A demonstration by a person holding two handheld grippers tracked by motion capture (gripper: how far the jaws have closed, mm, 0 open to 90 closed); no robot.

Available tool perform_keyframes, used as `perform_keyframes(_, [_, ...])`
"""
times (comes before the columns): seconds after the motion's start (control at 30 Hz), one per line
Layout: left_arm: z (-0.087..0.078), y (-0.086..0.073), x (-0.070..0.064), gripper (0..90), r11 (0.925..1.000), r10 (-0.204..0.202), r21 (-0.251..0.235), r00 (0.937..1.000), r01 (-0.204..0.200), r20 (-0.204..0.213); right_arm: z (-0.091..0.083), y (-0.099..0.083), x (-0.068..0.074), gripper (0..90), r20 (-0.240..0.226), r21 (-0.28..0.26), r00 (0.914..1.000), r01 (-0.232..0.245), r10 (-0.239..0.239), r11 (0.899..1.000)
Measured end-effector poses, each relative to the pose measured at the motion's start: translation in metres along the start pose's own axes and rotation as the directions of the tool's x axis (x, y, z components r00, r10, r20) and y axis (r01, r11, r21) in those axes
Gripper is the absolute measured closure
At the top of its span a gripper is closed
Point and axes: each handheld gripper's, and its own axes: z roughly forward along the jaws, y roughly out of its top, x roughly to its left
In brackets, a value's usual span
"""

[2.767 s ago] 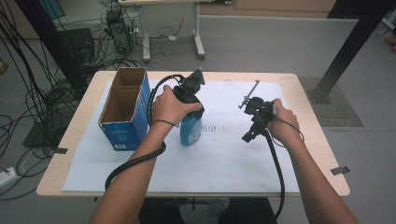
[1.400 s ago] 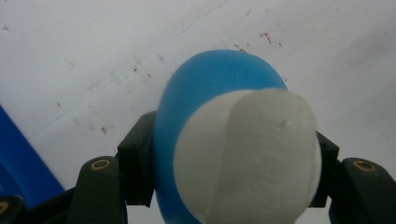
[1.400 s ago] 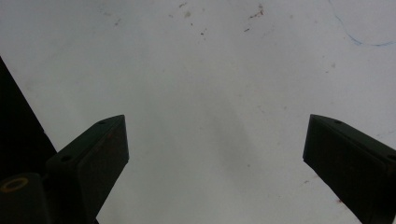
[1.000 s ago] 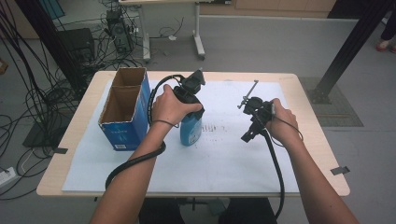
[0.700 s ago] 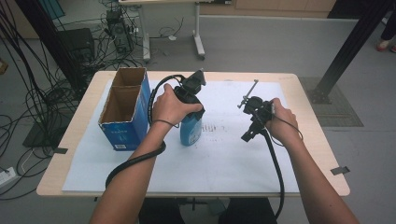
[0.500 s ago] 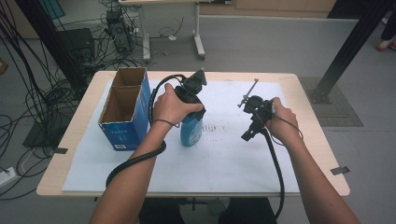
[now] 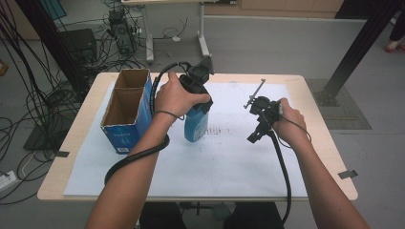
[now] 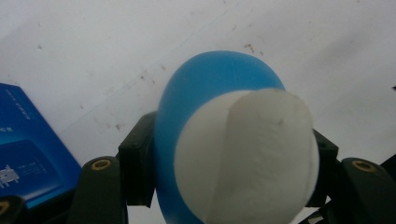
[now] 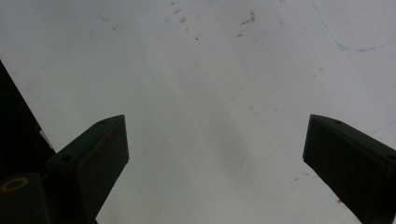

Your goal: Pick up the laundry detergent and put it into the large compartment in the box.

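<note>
High view: left hand-held gripper (image 7: 195, 102) clamped on a blue bottle (image 7: 196, 125) standing on the white sheet (image 7: 224, 162) of the counter (image 7: 86, 126).
Left gripper view shows its jaws pressed against both sides of the bottle, just below the white cap (image 8: 247, 158). A blue cardboard box (image 7: 125, 110) stands just beside it. Well apart, the right hand-held gripper (image 7: 258, 128) hangs above the sheet, jaws spread wide and holding nothing.

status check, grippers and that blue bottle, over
Left gripper shut on blue white-capped bottle, upright on white paper sheet. Right gripper open, empty. Blue cardboard box left of bottle.
</note>
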Motion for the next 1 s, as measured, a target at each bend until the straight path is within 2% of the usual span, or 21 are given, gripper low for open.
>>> perform_keyframes(0.1, [-0.017,0.005,-0.003,37.5,1.0000,0.004,-0.008,1.0000,-0.004,0.008,0.001,0.001,0.002,6.7,-0.004,0.005,1.0000,0.006,-0.006,1.000])
perform_keyframes(0.23, [-0.038,0.011,-0.008,37.5,0.9998,0.014,-0.016,0.9999,-0.014,-0.003,0.000,0.000,0.002,6.7,-0.003,0.006,0.9999,0.016,-0.016,1.000])
perform_keyframes(0.3, [-0.041,0.012,-0.008,37.5,0.9998,0.017,-0.014,0.9998,-0.017,-0.003,-0.001,-0.001,0.001,6.7,-0.006,0.004,0.9999,0.016,-0.016,1.000])
perform_keyframes(0.33, [-0.051,0.015,-0.010,37.5,0.9996,0.013,-0.025,0.9999,-0.013,-0.003,-0.003,-0.001,0.001,6.7,-0.008,0.002,0.9999,0.009,-0.009,1.000])
perform_keyframes(0.4, [-0.054,0.016,-0.010,37.5,0.9996,0.013,-0.025,0.9999,-0.013,-0.002,-0.004,-0.001,0.000,6.6,-0.004,0.002,0.9999,0.012,-0.012,1.000])
perform_keyframes(0.43, [-0.063,0.018,-0.011,37.5,0.9993,0.013,-0.035,0.9999,-0.013,0.001,-0.005,-0.001,-0.001,6.7,-0.002,-0.002,1.0000,0.007,-0.007,1.000])
perform_keyframes(0.47, [-0.063,0.018,-0.011,37.5,0.9993,0.013,-0.035,0.9999,-0.013,0.001,-0.006,-0.001,-0.001,6.7,0.001,0.001,1.0000,0.009,-0.009,1.000])
perform_keyframes(0.53, [-0.076,0.021,-0.012,37.5,0.9988,0.010,-0.049,0.9999,-0.009,0.011,-0.007,-0.001,-0.002,6.7,0.005,-0.001,0.9998,0.021,-0.021,1.000])
perform_keyframes(0.83, [-0.105,0.026,-0.012,37.5,0.9974,0.007,-0.071,0.9999,-0.006,0.015,-0.010,0.001,-0.002,6.5,0.008,-0.002,0.9994,0.033,-0.033,0.999])
perform_keyframes(1.0, [-0.122,0.030,-0.013,37.5,0.9967,0.007,-0.081,0.9999,-0.006,0.013,-0.011,0.002,-0.002,6.5,0.008,-0.004,0.9998,0.020,-0.020,1.000])
